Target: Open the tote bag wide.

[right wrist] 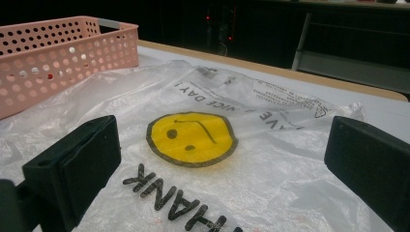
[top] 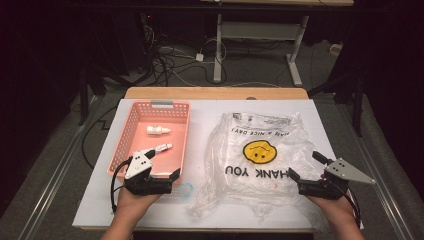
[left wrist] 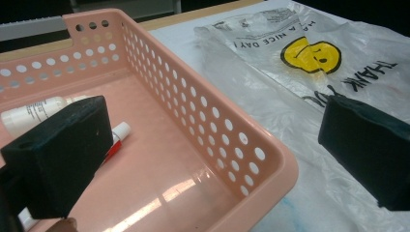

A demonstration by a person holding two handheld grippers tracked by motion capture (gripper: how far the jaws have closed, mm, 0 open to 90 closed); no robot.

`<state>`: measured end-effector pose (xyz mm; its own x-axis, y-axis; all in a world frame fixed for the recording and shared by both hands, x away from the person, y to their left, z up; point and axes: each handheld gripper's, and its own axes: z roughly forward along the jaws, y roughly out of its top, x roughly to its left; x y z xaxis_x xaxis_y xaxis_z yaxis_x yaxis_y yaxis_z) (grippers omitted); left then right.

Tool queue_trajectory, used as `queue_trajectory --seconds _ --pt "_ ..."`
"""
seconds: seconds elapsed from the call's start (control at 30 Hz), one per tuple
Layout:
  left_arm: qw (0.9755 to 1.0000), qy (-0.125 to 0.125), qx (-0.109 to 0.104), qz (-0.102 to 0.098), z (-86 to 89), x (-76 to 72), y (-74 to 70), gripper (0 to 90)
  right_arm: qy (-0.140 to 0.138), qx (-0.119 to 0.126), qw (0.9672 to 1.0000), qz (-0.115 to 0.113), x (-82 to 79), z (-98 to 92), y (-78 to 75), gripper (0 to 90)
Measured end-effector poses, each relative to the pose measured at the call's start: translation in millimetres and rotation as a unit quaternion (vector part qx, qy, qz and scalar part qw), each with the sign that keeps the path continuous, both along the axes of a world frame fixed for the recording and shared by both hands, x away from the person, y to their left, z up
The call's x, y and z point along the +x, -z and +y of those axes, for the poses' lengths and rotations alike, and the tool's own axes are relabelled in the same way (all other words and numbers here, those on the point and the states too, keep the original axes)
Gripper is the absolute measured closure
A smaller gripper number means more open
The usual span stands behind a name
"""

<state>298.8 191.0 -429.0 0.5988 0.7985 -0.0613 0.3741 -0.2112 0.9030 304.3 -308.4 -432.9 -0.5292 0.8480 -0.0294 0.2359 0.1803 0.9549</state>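
Observation:
A pink perforated basket (top: 131, 131) stands on the left of the table. It holds a white bottle (top: 158, 130) and a small white-capped tube (top: 163, 147). The bottle (left wrist: 34, 112) and the tube (left wrist: 119, 132) lie behind my left jaw. My left gripper (top: 150, 171) is open, straddling the basket's near right corner (left wrist: 270, 159). A clear plastic bag (top: 260, 152) with a yellow smiley and "THANK YOU" lies flat at the right. My right gripper (top: 306, 166) hovers open at its near right edge, with the smiley (right wrist: 191, 137) between the jaws and nothing held.
A white sheet (top: 210, 112) covers the table, with a wooden edge (top: 215, 92) at the back. Beyond it, on the dark floor, are cables (top: 170, 60) and a desk frame (top: 260, 35). The basket wall (right wrist: 58, 48) rises left of the bag.

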Motion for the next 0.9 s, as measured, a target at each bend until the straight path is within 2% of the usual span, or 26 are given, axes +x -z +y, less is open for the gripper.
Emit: queue_trajectory --seconds 0.03,0.23,0.4,0.47,0.6,0.7,0.8,0.9 --pt "1.0 0.0 -0.002 0.001 -0.1 -0.1 -0.1 0.0 0.002 -0.009 1.0 -0.003 0.5 -0.2 0.4 0.0" --pt "0.9999 0.008 -0.007 0.004 -1.9 -0.4 0.1 0.0 0.0 -0.015 0.9999 0.002 0.3 -2.0 0.5 0.4" --pt "1.0 0.006 0.0 -0.001 -0.8 -0.8 -2.8 0.0 0.001 -0.008 1.0 -0.003 -0.7 -2.5 -0.8 0.7" --pt "1.0 0.006 -0.001 -0.001 -0.1 -0.6 -3.4 0.0 0.003 -0.007 1.0 0.001 -0.9 -2.4 -1.3 1.0" --pt "0.9999 0.009 -0.01 0.005 3.8 0.0 -5.6 0.0 0.004 -0.006 1.0 0.002 -1.1 -3.3 -2.3 1.3" --pt "1.0 0.005 -0.001 0.004 6.3 1.1 -7.0 0.0 0.006 -0.008 0.9999 0.003 -1.0 -5.5 -3.0 1.5" --pt "1.0 0.004 -0.001 0.003 7.1 1.5 -6.9 0.0 0.008 -0.01 0.9999 0.005 -0.9 -7.5 -3.4 2.1" --pt "0.9999 0.009 0.004 0.009 6.5 2.5 -6.2 0.0 0.01 -0.014 0.9998 0.006 -0.7 -9.1 -4.2 2.7"
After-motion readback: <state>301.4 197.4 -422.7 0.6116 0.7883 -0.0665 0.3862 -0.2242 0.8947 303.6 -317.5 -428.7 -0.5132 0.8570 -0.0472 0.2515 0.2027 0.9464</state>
